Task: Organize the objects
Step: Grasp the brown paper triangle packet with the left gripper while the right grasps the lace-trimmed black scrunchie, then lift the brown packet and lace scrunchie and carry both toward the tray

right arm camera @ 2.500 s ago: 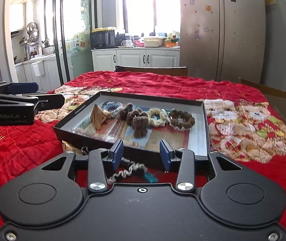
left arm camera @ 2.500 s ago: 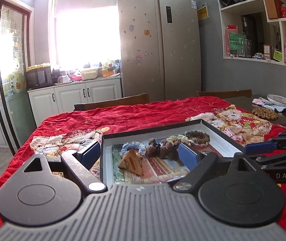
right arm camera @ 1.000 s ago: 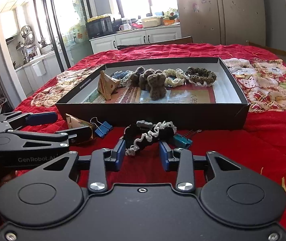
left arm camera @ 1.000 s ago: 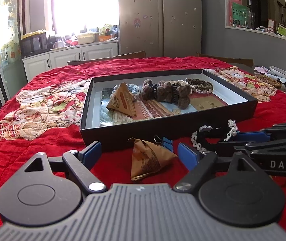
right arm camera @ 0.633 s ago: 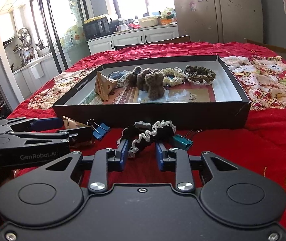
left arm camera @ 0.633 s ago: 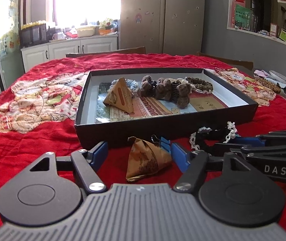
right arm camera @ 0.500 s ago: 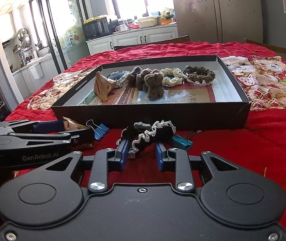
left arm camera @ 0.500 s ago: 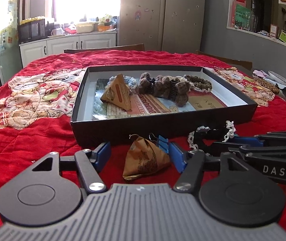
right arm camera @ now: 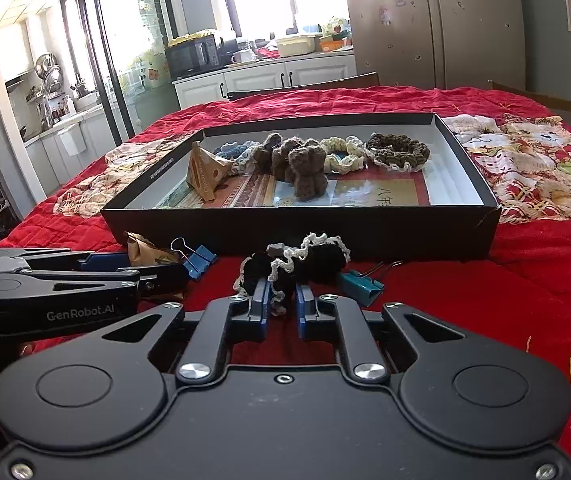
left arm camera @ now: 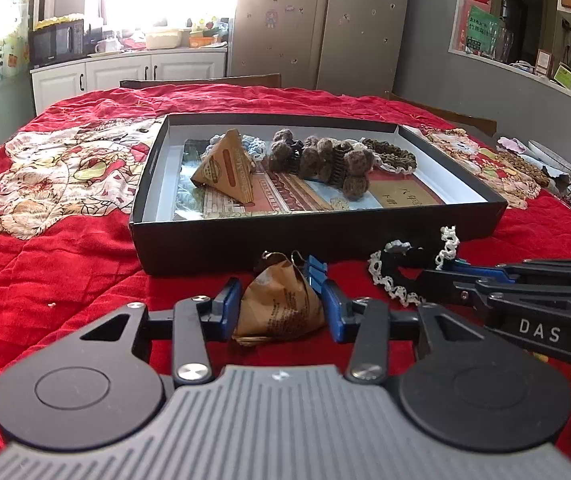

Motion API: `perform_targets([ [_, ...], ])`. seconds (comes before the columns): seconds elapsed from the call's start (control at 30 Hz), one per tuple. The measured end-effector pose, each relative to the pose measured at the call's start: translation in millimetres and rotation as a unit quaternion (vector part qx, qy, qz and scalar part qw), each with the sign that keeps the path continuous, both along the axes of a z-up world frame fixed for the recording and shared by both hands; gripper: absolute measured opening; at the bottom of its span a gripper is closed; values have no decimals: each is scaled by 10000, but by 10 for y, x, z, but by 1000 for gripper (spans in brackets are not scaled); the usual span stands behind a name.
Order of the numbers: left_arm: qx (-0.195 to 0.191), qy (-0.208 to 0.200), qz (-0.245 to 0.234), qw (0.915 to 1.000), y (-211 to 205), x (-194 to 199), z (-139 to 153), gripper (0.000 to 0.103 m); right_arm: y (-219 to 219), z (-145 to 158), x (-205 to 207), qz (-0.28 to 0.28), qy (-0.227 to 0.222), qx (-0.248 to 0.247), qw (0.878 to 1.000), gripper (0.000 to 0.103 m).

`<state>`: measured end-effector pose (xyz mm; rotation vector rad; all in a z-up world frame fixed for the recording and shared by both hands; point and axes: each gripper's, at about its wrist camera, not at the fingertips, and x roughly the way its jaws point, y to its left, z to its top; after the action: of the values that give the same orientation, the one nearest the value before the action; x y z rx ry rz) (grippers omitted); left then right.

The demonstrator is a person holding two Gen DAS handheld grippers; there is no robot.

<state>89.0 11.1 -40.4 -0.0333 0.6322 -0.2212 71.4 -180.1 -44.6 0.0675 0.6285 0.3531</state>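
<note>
Both pairs of jaws have narrowed since a second ago, when they stood wide on either side of their targets. The left gripper (left arm camera: pixel 281 306) is closing around the brown paper packet (left arm camera: pixel 281 306), which sits between the blue pads; the near pad looks to touch it, but a sliver of gap shows on the other side, so I would not call it gripped. The right gripper (right arm camera: pixel 281 306) has clamped down on the black scrunchie with the white lace edge (right arm camera: pixel 297 260), pinching its near loop.

Both things lie on the red quilt (left arm camera: pixel 65 264) just in front of the black tray (left arm camera: pixel 325 236), with a blue binder clip (right arm camera: pixel 199 260) and a teal one (right arm camera: pixel 361 286) beside them. The tray already holds another packet and several crocheted pieces.

The packet looks light and crumply; a squeeze across its fat middle should hold, though the paper may dent. The scrunchie is soft and floppy, so the loose end will probably dangle when lifted.

Both tools point down at a shallow slant, side by side, low over the quilt.
</note>
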Motion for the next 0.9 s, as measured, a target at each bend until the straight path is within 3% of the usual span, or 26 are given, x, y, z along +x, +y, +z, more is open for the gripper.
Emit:
perform_targets([
  [0.9,17,-17,-95,10000,11,-113,75,40,-53,95,-171,125,-292,-158,9994,10],
])
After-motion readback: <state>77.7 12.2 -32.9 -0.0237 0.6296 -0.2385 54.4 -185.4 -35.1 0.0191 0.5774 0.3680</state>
